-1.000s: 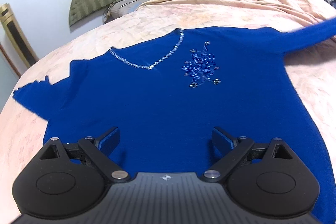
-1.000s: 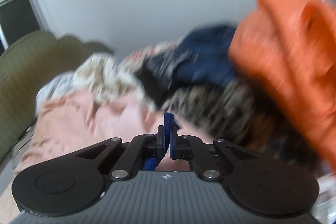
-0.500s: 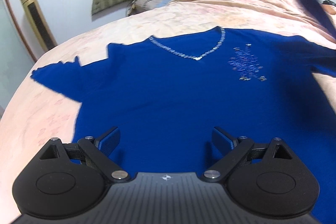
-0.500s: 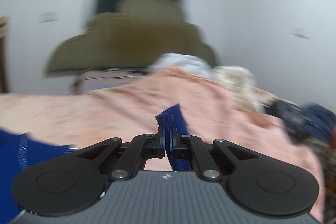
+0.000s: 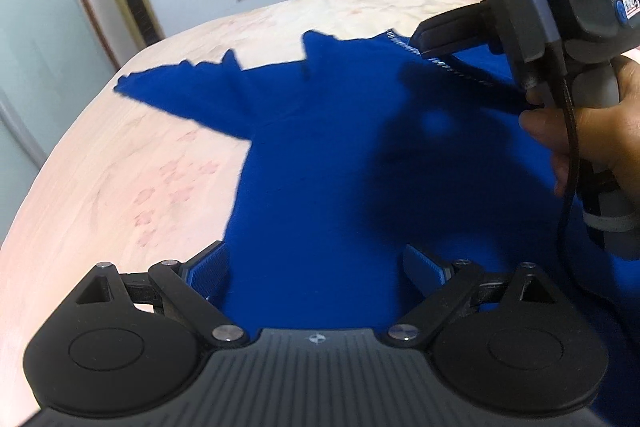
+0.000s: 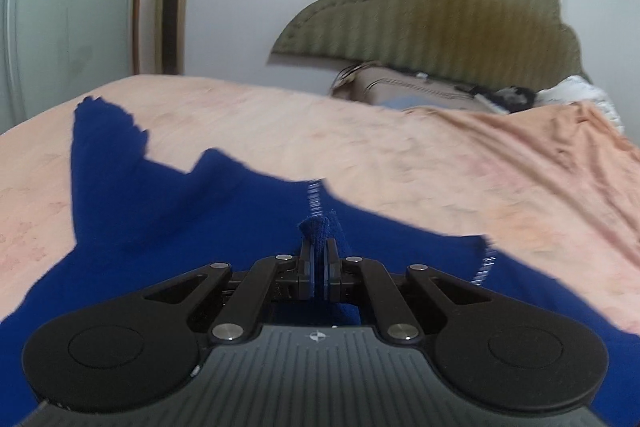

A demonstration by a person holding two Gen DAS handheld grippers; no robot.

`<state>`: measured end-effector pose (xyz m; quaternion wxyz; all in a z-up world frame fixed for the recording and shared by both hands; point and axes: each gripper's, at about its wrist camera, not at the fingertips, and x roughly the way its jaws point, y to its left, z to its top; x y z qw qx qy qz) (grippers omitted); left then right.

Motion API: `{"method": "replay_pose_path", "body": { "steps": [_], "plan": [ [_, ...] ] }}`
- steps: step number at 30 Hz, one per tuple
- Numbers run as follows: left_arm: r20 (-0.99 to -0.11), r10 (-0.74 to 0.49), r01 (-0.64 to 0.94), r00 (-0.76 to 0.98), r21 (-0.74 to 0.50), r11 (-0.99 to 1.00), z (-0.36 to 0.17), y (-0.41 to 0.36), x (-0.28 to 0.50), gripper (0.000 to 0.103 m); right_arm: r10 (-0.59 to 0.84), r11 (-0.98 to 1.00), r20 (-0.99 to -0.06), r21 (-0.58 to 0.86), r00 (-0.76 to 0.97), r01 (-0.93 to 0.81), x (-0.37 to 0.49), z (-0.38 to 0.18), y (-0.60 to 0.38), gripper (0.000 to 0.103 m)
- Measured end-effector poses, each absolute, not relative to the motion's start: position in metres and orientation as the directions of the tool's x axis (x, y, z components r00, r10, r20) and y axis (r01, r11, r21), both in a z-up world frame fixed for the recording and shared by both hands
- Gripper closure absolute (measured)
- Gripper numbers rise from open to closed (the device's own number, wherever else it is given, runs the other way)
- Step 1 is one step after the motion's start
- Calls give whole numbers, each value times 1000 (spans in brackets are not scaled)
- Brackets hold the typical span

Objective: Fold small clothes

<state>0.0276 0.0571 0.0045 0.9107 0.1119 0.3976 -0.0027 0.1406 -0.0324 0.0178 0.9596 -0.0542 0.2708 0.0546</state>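
A blue top (image 5: 320, 163) with a beaded V-neck lies flat on the pink bed sheet (image 5: 120, 187). Its left sleeve (image 5: 180, 95) stretches out to the left. My left gripper (image 5: 316, 267) is open and empty, hovering over the top's lower body. My right gripper (image 6: 319, 259) is shut on the right sleeve's cuff (image 6: 320, 227) and holds it over the chest near the beaded neckline (image 6: 313, 199). The right gripper's body and the hand holding it fill the upper right of the left wrist view (image 5: 540, 7), hiding the right side of the top.
An olive headboard (image 6: 440, 15) and a pillow (image 6: 400, 87) stand at the bed's far end. A crumpled peach blanket (image 6: 540, 147) lies at the right. A gold tower unit (image 6: 172, 3) stands by the wall at the left, next to a glass door (image 5: 24, 27).
My right gripper swung from the clothes pile at the right across to the left, carrying the sleeve cuff over the top's chest. My left gripper shifted left, still open.
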Motion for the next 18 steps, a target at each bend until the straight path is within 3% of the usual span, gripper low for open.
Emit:
{"method": "replay_pose_path", "body": {
  "steps": [15,17,18],
  "plan": [
    [-747,106,38,656,174,984,-2,70,35,8,233,970,-489,63,840,-233,166,34,19,95],
    [-746,110,36,657,177,984,-1,70,35,8,275,958,-535,86,798,-273,176,28,24,82],
    [-744,114,35,659,182,983,0,70,35,8,294,953,-571,110,766,-283,182,23,23,80]
  ]
}}
